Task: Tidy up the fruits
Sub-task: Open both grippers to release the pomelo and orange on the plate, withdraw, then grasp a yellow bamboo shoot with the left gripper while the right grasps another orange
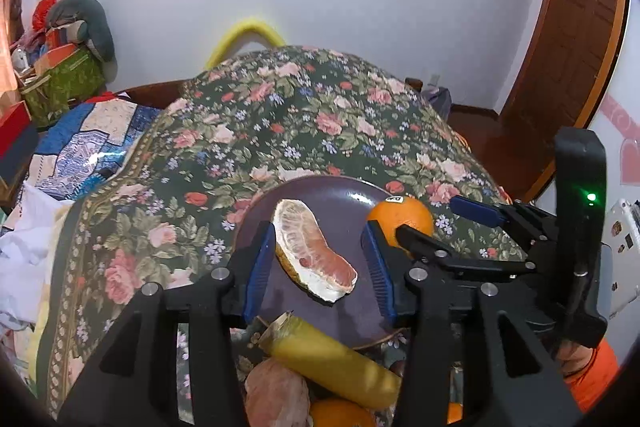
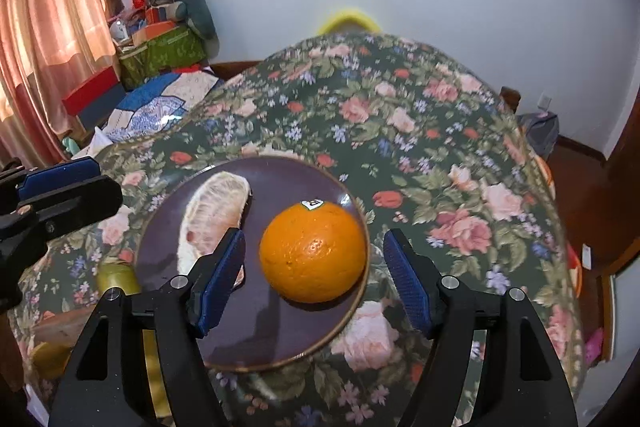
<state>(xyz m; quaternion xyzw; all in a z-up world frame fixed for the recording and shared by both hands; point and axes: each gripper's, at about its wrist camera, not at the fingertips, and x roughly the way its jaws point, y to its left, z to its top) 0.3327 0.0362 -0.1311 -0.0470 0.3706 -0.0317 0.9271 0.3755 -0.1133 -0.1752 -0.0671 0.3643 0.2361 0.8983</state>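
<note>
You are holding two grippers over one purple plate (image 2: 224,343): on it are lying one pomelo wedge (image 1: 310,253) and one orange (image 2: 314,253), side by side. Your left gripper (image 1: 318,263) is standing parted around the wedge, pads clear of it, and your right gripper (image 2: 316,283) is standing wide around the orange, gripping nothing. Just off the plate's near rim, one banana (image 1: 332,363) is lying.

Both grippers' fingers (image 1: 260,267) apart, empty

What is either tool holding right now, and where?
Nothing: left tool stands open around the pomelo slice, right tool open around the orange.
</note>
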